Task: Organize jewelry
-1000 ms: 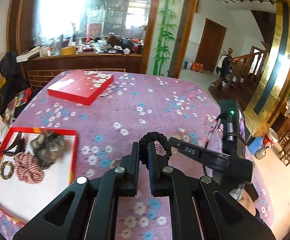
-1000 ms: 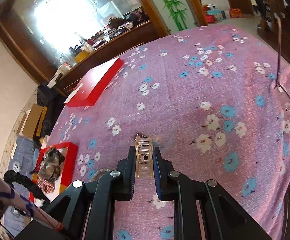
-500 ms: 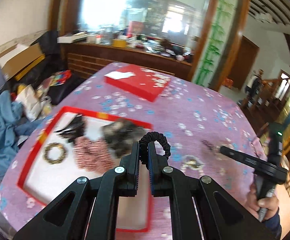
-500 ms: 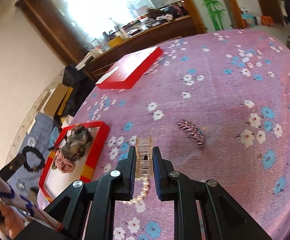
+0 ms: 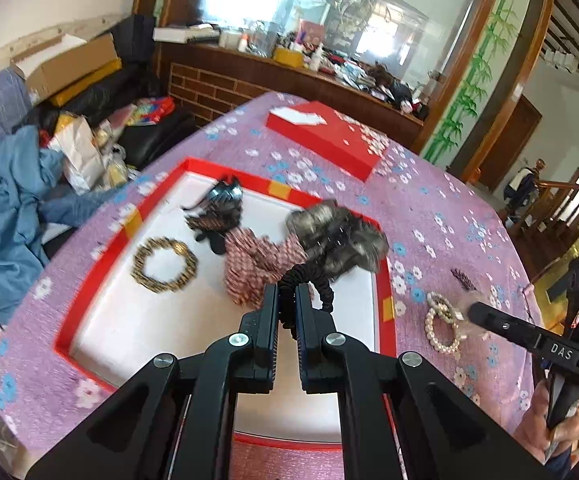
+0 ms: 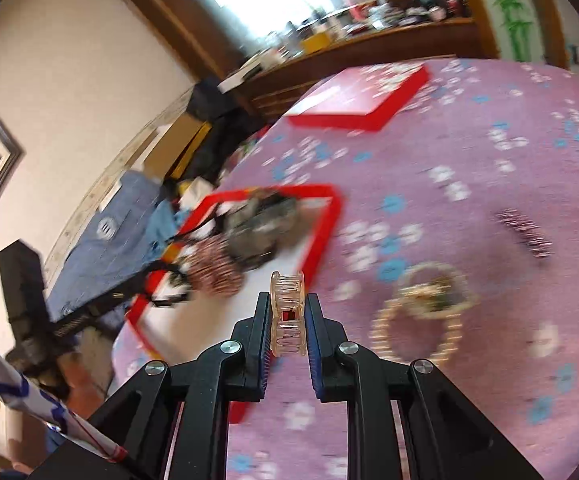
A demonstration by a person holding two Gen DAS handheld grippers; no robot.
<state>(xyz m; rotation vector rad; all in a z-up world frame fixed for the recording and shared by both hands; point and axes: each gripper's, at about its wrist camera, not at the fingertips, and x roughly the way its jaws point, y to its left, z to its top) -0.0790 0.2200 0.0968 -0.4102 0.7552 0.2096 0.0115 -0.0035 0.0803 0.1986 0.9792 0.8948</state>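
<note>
My left gripper [image 5: 287, 304] is shut on a black coiled hair tie [image 5: 309, 276] and holds it over the red-rimmed white tray [image 5: 117, 328]. The tray holds a gold bracelet [image 5: 165, 264], a checked scrunchie [image 5: 257, 258], a grey furry scrunchie [image 5: 337, 236] and a dark clip [image 5: 221, 200]. My right gripper [image 6: 287, 312] is shut on a clear amber hair claw [image 6: 288, 312], above the cloth beside the tray's corner [image 6: 331, 208]. Pearl bracelets [image 5: 441, 324] and a dark barrette [image 5: 463, 278] lie on the cloth right of the tray; the bracelets also show in the right wrist view [image 6: 421, 316].
A flat red box [image 5: 329, 140] lies at the far side of the purple flowered tablecloth [image 5: 449, 220]. Clothes, bags and cartons [image 5: 29, 160] are piled beyond the table's left edge. A wooden counter with clutter stands behind.
My left gripper has swung left with the hair tie, from the bare cloth to above the tray. My right gripper has moved left with the claw toward the tray; the view is blurred.
</note>
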